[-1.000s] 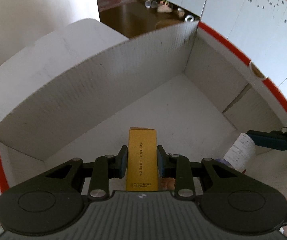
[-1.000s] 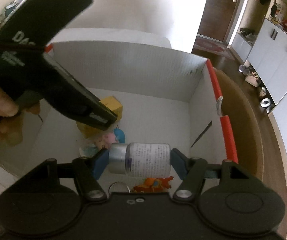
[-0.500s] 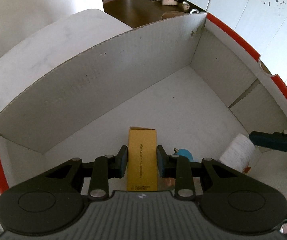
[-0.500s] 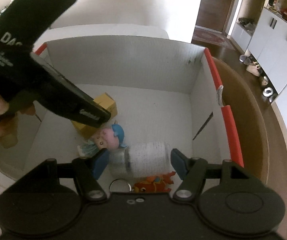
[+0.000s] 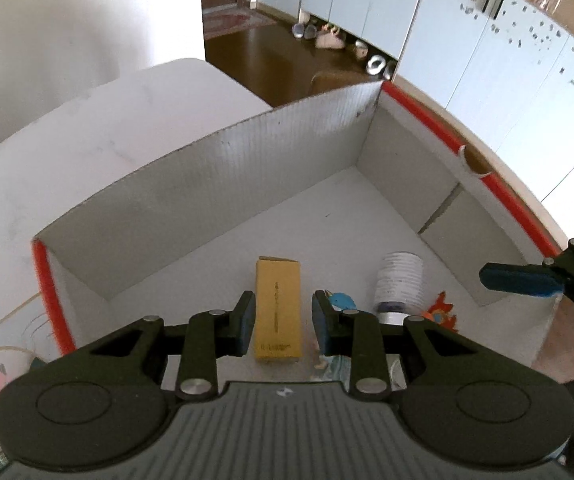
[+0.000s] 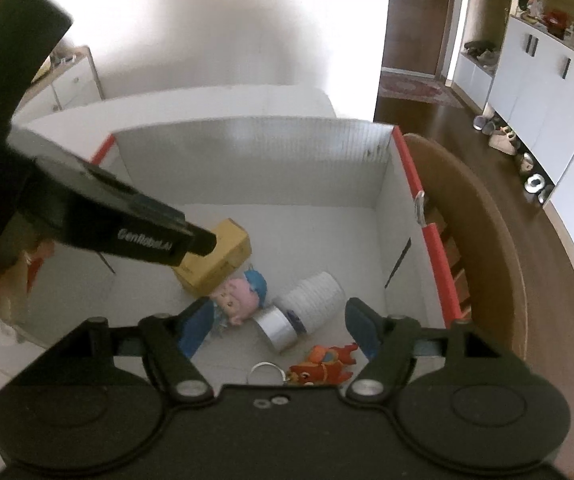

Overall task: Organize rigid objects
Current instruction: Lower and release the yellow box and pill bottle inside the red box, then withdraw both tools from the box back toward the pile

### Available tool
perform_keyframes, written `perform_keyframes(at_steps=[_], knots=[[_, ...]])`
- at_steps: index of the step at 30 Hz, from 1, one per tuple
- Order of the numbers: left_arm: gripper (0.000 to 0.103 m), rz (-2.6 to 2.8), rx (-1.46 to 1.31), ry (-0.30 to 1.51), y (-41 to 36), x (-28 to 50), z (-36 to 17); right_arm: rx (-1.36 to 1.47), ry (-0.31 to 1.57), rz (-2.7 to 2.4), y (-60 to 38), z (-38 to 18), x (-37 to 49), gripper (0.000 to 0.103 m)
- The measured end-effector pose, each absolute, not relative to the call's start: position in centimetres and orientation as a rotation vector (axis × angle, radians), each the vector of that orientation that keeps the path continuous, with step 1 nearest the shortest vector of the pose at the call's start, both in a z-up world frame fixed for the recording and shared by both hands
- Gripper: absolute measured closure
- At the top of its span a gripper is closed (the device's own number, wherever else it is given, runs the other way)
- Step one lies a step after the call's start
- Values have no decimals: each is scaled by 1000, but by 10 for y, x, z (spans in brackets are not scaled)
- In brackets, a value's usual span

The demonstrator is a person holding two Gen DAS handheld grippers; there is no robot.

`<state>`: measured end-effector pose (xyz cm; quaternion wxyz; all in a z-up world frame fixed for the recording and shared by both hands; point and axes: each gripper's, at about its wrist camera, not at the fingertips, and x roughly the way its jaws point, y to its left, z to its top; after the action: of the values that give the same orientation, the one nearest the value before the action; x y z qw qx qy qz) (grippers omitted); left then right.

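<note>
The yellow box (image 5: 278,307) lies on the floor of the white carton (image 5: 247,184), between the left claw's (image 5: 283,322) released jaws. Beside it lie a doll (image 6: 241,294) and a white bottle (image 6: 307,314), below the right claw (image 6: 277,330), spread wide and empty.

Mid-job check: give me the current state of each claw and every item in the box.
left claw: open, straddling the yellow box, not gripping
right claw: open, empty
yellow box: lying flat on the box floor
bottle: on its side, released
doll: lying beside the bottle
red toy: lying flat
cardboard box: open-topped
</note>
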<state>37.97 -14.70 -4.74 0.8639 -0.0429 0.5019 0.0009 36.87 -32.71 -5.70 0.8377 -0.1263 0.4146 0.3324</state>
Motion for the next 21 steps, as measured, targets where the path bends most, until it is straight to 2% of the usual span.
perform_keyframes(at_steps=[12,13,14,16,21], knots=[[73,-42,-78,923,-146,334,-22,-169,809,711,-333,-19,335,24],[69,-42,-80,914,-144,328,-20,-163,805,711,-333,-17,332,23],[58,-46,-82,904,-142,323,-18,-159,801,710,-332,-16,330,22],[41,-45,-85,875,-139,312,-13,-146,793,712,-333,-12,324,21],[40,-57,-94,834,-129,291,-5,-102,774,710,-329,-6,310,15]])
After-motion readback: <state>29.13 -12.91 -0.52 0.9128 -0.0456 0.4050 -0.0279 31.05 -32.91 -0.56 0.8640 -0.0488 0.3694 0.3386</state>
